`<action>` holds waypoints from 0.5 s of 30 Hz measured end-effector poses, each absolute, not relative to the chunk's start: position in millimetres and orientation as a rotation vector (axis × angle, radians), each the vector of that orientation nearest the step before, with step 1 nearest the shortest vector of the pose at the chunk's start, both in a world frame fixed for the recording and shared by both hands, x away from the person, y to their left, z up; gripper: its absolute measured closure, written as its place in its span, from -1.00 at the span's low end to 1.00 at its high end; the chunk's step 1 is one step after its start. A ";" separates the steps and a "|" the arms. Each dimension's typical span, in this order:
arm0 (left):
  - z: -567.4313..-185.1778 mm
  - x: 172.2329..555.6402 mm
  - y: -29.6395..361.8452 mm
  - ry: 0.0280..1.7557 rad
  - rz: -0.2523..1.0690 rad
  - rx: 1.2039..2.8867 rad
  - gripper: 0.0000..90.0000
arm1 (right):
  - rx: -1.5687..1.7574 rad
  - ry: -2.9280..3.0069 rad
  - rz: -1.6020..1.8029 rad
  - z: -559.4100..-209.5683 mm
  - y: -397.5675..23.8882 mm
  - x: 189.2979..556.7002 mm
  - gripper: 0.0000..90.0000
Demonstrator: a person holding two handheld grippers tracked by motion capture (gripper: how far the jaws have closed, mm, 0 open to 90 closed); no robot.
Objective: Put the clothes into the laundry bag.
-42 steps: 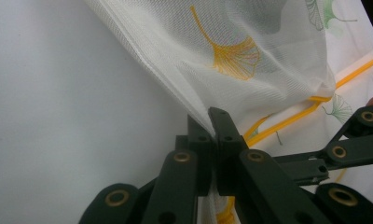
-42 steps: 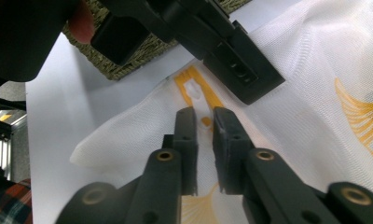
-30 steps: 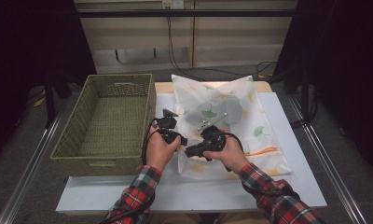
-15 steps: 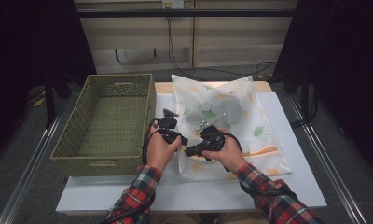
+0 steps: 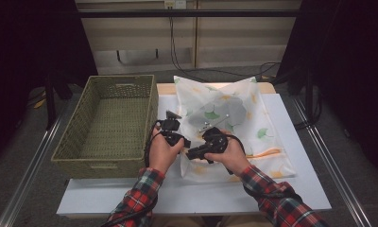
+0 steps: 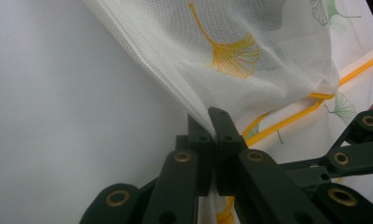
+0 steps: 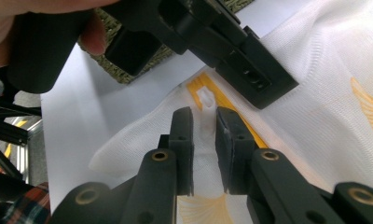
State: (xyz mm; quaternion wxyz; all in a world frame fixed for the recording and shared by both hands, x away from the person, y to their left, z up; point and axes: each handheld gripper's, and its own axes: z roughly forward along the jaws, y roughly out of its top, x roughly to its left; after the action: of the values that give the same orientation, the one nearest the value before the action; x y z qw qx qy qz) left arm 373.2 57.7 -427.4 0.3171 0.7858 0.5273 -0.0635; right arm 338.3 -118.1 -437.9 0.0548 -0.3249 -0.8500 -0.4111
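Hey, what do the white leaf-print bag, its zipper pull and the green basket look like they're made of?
The bag looks like fine white mesh fabric, matte and semi-sheer: its weave shows and dark contents show through. The zipper pull seems to be translucent white plastic on an orange zipper tape. The basket looks woven from green wicker or paper cord, judging by its ribbed, plaited walls.

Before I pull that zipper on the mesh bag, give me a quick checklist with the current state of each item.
1. Left gripper clamped on the mesh bag fabric: ok, jaws shut on the edge.
2. Right gripper lined up with the white zipper pull: ok, pull sits between the jaws.
3. Right jaws pressing the pull: not ok; they have just been opening and a gap shows on both sides.
4. Orange zipper track free of folds: cannot tell.
5. Wicker basket clear of both hands: ok, it stands beside the left hand.
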 end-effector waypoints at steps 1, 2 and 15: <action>-427.4 373.2 57.8 1.389 -0.167 2.067 0.97 | -0.983 -2.586 -1.249 -438.0 -117.9 338.7 0.74; -427.5 373.2 57.8 1.389 -0.171 2.065 0.97 | -0.986 -2.589 -1.248 -438.2 -117.8 339.0 0.80; -427.2 373.2 57.9 1.386 -0.168 2.066 0.97 | -0.995 -2.598 -1.246 -438.3 -118.0 339.4 1.00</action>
State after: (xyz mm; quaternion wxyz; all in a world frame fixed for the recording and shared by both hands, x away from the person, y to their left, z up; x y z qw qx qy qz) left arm 373.2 57.9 -427.2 0.3183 0.7855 0.5269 -0.0637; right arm 339.4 -118.0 -438.3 0.0465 -0.3260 -0.8514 -0.4083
